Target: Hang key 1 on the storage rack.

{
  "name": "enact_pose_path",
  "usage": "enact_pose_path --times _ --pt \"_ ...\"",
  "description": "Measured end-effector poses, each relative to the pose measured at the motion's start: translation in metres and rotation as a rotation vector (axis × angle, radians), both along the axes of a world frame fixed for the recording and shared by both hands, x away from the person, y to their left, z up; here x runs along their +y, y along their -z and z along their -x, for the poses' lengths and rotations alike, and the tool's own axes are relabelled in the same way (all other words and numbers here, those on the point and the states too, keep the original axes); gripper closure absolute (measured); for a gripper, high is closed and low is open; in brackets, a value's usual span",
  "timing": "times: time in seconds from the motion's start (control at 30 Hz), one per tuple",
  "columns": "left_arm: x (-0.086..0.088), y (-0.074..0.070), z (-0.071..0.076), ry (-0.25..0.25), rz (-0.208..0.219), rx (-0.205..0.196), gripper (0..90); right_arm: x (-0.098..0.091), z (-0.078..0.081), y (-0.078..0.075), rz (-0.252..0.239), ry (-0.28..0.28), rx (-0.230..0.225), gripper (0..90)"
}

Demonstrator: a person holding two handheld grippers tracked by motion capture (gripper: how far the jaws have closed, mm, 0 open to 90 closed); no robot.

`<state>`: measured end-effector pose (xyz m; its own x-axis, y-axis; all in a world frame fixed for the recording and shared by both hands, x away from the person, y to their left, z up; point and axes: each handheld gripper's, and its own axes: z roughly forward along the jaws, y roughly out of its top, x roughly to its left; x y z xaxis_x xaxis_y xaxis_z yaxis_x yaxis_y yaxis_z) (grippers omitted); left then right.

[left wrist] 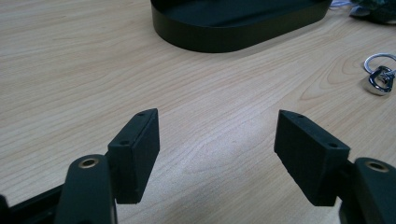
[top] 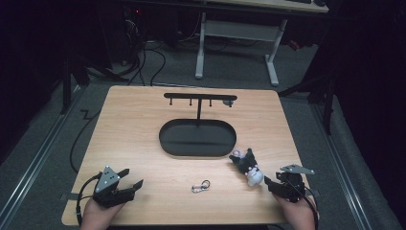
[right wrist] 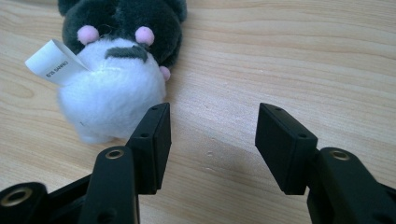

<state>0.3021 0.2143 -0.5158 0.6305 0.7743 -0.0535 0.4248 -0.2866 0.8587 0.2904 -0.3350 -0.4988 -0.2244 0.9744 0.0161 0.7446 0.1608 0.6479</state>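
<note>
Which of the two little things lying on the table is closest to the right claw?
The plush toy, dark and white, lies just ahead of the right claw. The metal key ring sits farther off, near the table's middle front.

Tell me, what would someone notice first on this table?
Probably the black stand with hooks rising from its oval tray mid-table. Next, the black-and-white plush toy lying just ahead of the open right gripper, and a small shiny key ring clip near the front edge.

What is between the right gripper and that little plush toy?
Nothing visible. The right gripper is open on bare table, and the plush toy lies just ahead, beside one jaw rather than between the two.
</note>
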Motion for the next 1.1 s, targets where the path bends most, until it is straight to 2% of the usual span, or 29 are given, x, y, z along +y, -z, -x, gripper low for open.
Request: enact_pose_path --times 0.1,0.2,0.37,0.53,0.67,0.73,0.83,0.97,1.1 --pt "0.0 -0.001 0.001 -0.001 0.004 -0.007 31.9 0.001 -0.003 -0.002 0.009 -0.01 0.021 45.1" --pt "0.0 -0.004 0.003 0.0 0.008 -0.017 32.0 0.001 -0.009 -0.004 0.011 -0.029 0.083 43.5" --pt "0.001 -0.003 0.003 -0.003 0.015 -0.019 32.1 0.0 -0.012 -0.004 0.017 -0.047 0.127 42.2" --pt "0.0 -0.002 0.003 -0.002 0.008 -0.022 32.0 -0.002 -0.014 -0.006 0.069 -0.076 0.19 40.9" --pt "-0.002 -0.002 0.003 0.011 0.0 -0.02 31.9 -0.003 -0.015 -0.01 0.075 -0.091 0.217 40.2" --pt "-0.003 -0.001 0.003 0.02 -0.006 -0.022 31.9 -0.002 -0.016 -0.012 0.078 -0.101 0.255 39.3" --pt "-0.005 -0.001 0.003 0.031 -0.015 -0.028 31.9 0.003 -0.017 -0.013 0.079 -0.125 0.29 38.2" --pt "-0.006 0.001 0.003 0.036 -0.024 -0.029 31.9 0.012 -0.019 -0.013 0.127 -0.175 0.335 37.1" --pt "-0.006 0.001 0.003 0.039 -0.03 -0.032 31.9 0.018 -0.025 -0.016 0.135 -0.198 0.387 34.6"
